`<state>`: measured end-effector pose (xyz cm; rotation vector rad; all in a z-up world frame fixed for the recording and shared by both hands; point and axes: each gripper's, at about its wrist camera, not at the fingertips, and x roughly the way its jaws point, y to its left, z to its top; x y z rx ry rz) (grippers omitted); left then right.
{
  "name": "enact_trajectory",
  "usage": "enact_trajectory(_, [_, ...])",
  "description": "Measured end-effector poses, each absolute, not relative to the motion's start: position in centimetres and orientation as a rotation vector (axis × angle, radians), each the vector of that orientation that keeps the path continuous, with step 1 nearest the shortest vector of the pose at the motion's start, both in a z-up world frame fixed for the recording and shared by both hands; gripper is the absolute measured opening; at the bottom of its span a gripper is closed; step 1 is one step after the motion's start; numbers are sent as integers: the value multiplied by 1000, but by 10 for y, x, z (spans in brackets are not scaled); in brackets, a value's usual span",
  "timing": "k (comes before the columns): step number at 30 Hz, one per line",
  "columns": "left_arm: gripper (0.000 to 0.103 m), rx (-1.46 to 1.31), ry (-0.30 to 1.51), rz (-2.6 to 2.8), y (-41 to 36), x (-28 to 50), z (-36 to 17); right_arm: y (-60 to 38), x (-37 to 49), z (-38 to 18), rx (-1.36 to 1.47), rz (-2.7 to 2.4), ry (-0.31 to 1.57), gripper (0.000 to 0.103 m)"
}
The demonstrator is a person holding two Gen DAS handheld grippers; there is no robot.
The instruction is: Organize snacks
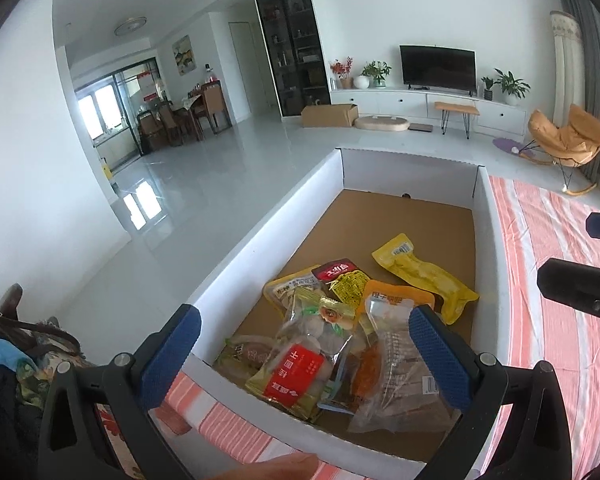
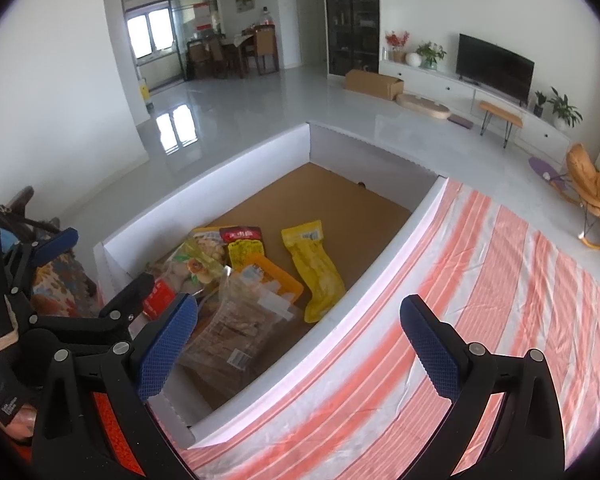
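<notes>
White-walled box (image 1: 260, 236) with brown cardboard floor, holding a pile of snack packets.

Box sat centre frame in both views, on a red-and-white striped cloth (image 2: 480, 280). Packets lay heaped at its near end: a clear pack with red label (image 1: 296, 372), a clear bag of brown pieces (image 2: 236, 328), an orange-edged pouch (image 2: 276, 276), a dark red sachet (image 1: 338, 270). A yellow pouch (image 1: 424, 276) lay slightly apart, toward centre right of the floor. Left gripper (image 1: 304, 360) hovered over the heap, blue pads spread wide, holding nothing. Right gripper (image 2: 300, 344) hovered at lower centre of its view above the box's right wall and cloth, likewise wide and empty.
</notes>
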<state>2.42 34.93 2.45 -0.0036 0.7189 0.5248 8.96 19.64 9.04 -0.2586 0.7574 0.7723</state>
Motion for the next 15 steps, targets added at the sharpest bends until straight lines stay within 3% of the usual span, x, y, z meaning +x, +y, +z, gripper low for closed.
enact_trajectory(15, [103, -24, 713, 497, 352, 21, 30, 205, 87, 85, -278, 773, 761, 102])
